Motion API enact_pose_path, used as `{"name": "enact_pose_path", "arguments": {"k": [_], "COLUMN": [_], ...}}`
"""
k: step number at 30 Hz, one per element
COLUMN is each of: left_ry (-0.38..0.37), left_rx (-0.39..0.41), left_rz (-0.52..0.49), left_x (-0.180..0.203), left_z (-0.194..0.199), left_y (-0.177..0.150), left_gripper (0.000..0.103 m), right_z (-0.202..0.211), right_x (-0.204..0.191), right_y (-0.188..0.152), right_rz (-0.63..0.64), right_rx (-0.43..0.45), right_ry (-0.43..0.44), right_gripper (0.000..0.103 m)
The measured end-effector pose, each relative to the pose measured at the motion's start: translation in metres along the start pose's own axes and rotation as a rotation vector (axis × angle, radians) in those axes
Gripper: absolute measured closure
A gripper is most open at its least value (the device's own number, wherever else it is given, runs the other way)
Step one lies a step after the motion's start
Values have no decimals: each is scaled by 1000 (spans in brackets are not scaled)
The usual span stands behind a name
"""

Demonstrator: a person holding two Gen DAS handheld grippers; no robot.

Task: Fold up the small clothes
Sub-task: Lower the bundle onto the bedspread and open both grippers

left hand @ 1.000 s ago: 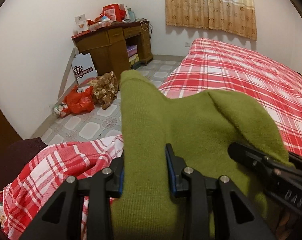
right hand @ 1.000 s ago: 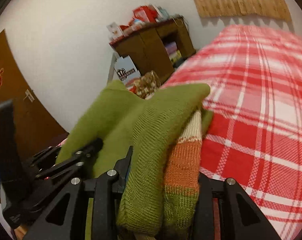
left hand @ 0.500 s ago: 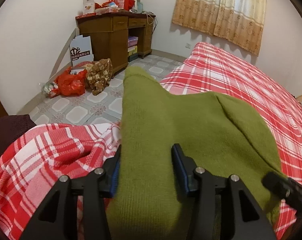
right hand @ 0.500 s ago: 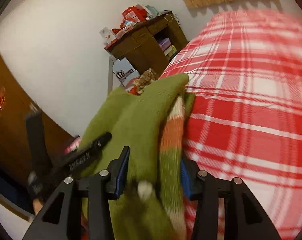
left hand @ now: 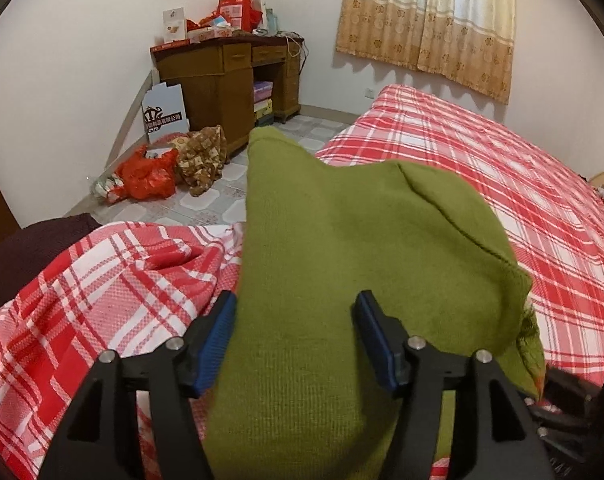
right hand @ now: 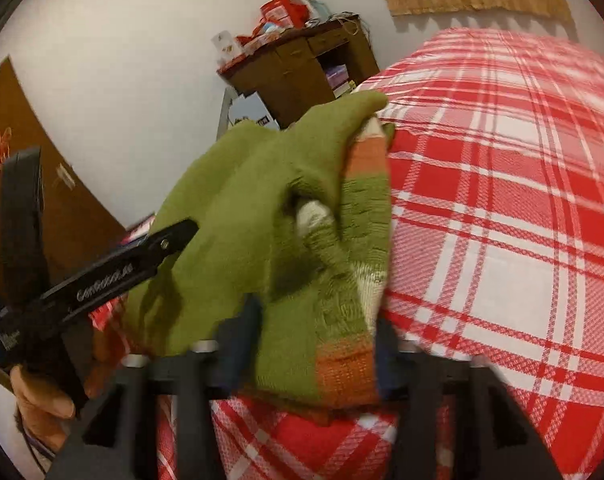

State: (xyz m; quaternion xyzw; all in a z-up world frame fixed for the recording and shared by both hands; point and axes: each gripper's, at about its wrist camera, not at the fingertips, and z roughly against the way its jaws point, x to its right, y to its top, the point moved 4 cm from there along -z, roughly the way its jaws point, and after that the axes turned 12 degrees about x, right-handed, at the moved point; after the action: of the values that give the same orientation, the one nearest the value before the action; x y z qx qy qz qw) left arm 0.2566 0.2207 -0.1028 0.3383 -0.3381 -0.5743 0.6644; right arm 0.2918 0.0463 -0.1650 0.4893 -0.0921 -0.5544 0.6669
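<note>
A small olive-green knit sweater (left hand: 342,248) with orange and cream stripes (right hand: 366,152) lies folded on the red plaid bed (left hand: 542,200). My left gripper (left hand: 295,332) has its blue-padded jaws spread apart on either side of the sweater's near end, which lies between them. My right gripper (right hand: 314,344) also has its jaws spread around the sweater's striped near edge; this view is motion-blurred. The left gripper's black body (right hand: 113,276) and the hand holding it show at the left of the right wrist view.
A brown desk (left hand: 225,80) piled with boxes stands against the far wall. A red bag (left hand: 145,176) and a patterned cloth bundle (left hand: 203,156) lie on the tiled floor beside a white sign (left hand: 163,114). Curtains (left hand: 426,20) hang at the back.
Both grippers opened their jaws wider around the sweater and lowered toward the bed. The sweater settled onto the bedspread. The right wrist view swung right.
</note>
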Motion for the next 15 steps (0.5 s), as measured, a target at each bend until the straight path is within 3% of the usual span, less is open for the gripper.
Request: {"name": "enact_pose_path", "arguments": {"k": [2, 8, 12, 15], "left_ry": [8, 22, 2, 25], "left_rx": [-4, -9, -20, -21], "left_rz": [-9, -34, -78, -114], "left_x": [-1, -2, 9, 15], "left_z": [2, 22, 33, 32], "left_y": [2, 4, -1, -10], "left_gripper": [55, 68, 69, 69], "right_z": [6, 36, 51, 50], "right_x": [0, 3, -12, -13], "right_y": [0, 9, 4, -8], "right_rz": [-31, -209, -208, -171], "right_rx": [6, 38, 28, 14], "right_ry": [14, 150, 195, 147], "right_gripper": [80, 85, 86, 86]}}
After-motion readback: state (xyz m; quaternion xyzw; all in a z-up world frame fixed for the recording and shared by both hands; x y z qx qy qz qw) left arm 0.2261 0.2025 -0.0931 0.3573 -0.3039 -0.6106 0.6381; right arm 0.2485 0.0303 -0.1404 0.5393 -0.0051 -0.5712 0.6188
